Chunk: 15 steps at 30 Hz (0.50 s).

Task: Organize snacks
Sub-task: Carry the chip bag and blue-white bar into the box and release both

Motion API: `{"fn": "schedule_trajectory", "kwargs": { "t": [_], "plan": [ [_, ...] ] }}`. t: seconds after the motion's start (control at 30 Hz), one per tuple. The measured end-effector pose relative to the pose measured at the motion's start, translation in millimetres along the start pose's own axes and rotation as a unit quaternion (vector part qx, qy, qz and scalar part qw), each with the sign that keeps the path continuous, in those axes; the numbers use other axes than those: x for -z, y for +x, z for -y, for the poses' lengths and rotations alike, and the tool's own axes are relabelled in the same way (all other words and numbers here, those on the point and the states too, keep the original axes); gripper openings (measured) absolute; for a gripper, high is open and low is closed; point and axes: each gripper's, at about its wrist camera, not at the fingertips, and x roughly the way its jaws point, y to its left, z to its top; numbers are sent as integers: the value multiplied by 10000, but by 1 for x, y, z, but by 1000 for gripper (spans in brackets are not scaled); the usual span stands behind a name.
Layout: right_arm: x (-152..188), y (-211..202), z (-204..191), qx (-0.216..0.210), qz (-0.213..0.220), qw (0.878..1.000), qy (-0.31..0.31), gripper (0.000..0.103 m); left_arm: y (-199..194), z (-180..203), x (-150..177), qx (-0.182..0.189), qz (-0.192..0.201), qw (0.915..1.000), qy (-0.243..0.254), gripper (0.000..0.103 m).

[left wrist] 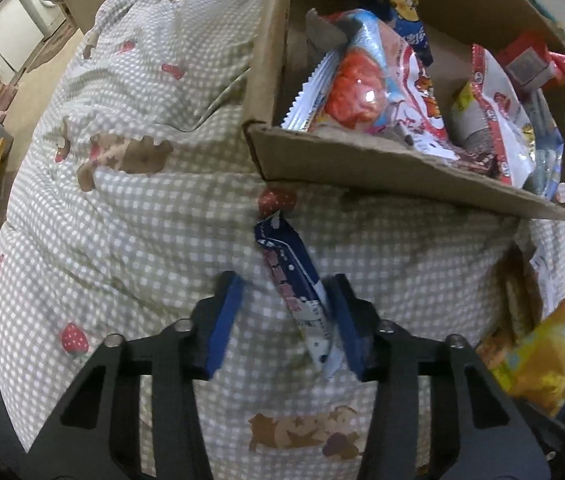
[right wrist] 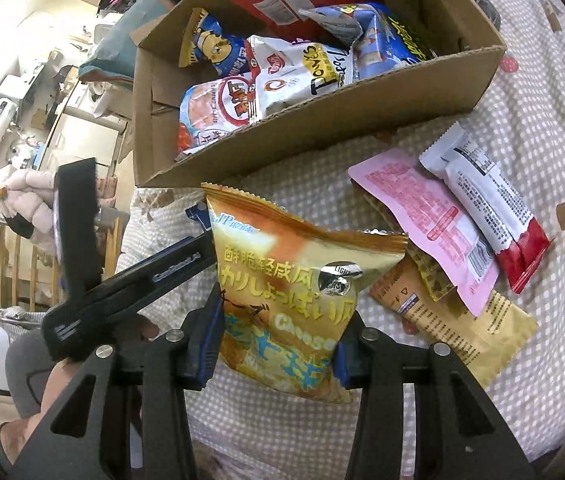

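Snacks are going into the cardboard box [right wrist: 282, 148]: right tool [right wrist: 278, 344] is clenching the yellow cheese bag [right wrist: 282, 292], box just ahead. Left tool [left wrist: 282, 320] is hanging released, blue packet [left wrist: 294, 280] leaning on one finger. Next likely calls for lifting the bag over the rim.

quilt [left wrist: 142, 208]: beige-and-white check, red strawberries, brown bears | box [right wrist: 322, 136]: plain brown cardboard | chip bag [right wrist: 286, 300]: gold-orange, blue lettering | slim packet [left wrist: 294, 276]: navy and white | flat pouch [right wrist: 426, 216]: pink, red print | bar wrapper [right wrist: 486, 204]: white, red end | gripper pads [left wrist: 224, 320]: blue
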Motion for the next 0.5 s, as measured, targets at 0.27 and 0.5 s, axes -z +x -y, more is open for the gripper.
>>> {"fn": "schedule_trajectory", "kwargs": {
  "t": [0.27,0.5],
  "plan": [
    [0,-1,5,-25,-42,10000,76,46,-8,4,9,-228,45,9991,364,14],
    [-1,-4,1,4,9,10000,36,46,-28,-1,28,-479,182,9978,418,13]
  ]
}}
